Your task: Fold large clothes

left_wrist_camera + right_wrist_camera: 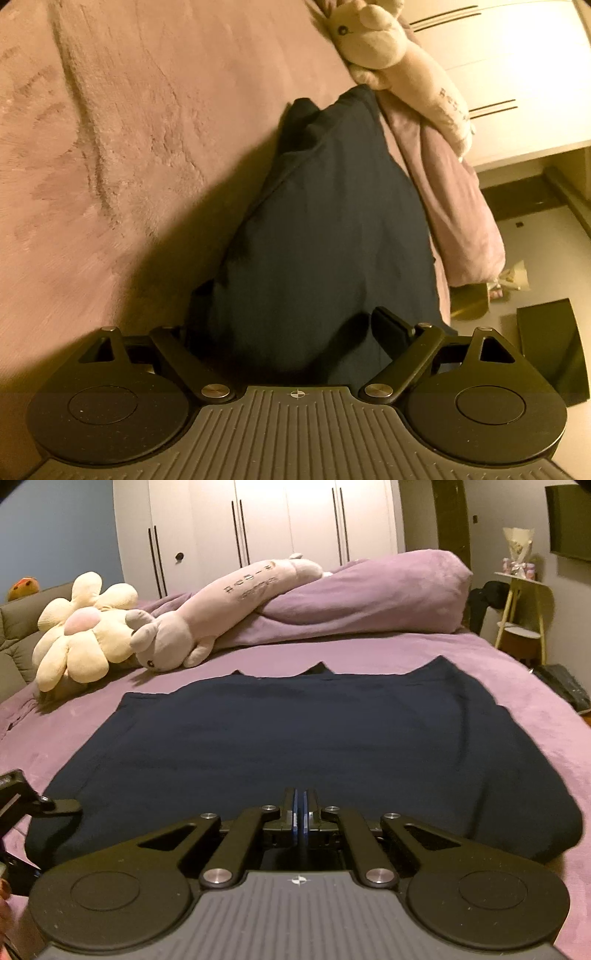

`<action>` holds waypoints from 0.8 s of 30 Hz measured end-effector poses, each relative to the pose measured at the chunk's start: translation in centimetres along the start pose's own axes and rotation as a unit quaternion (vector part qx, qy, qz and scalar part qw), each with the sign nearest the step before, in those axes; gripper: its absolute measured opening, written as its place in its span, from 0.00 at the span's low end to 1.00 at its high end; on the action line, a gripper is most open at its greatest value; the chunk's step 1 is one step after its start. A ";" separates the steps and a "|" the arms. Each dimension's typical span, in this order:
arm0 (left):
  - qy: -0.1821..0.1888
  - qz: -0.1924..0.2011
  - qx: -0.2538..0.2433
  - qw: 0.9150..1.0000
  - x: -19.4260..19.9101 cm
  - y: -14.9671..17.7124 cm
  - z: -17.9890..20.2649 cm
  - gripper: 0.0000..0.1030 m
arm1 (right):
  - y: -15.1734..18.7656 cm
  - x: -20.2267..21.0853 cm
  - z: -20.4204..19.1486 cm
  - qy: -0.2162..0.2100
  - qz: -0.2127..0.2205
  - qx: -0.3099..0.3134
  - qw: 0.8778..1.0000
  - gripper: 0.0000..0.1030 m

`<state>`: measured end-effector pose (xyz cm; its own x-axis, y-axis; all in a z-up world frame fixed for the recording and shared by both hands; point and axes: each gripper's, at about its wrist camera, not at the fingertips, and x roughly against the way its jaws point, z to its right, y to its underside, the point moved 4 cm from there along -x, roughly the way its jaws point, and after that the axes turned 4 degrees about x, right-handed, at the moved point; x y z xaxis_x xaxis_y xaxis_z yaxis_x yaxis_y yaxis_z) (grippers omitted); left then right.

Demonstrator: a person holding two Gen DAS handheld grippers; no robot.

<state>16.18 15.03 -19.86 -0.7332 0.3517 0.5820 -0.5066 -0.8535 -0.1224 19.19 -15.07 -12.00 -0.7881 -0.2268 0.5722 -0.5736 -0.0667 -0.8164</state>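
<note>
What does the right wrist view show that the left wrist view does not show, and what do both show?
Only the right wrist view shows the flower-shaped plush, the side table and the right gripper, shut at the near edge of the dark garment.

Only the left wrist view shows the left gripper from behind, its fingers wide open with the garment's edge between them, and the floor beside the bed.

Both show the garment, the purple bed cover, the long plush animal and the wardrobe.
</note>
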 end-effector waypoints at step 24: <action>0.059 -0.001 0.028 0.998 -1.3 -2.0 0.0 0.49 | 0.5 -2.4 -2.5 -0.013 -0.041 0.010 0.999 0.02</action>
<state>18.17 16.31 -20.32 -0.7819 0.3931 0.4839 -0.4839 -0.8720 -0.0737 20.20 -12.10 -13.63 -0.7327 -0.2446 0.6351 -0.6311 -0.1051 -0.7686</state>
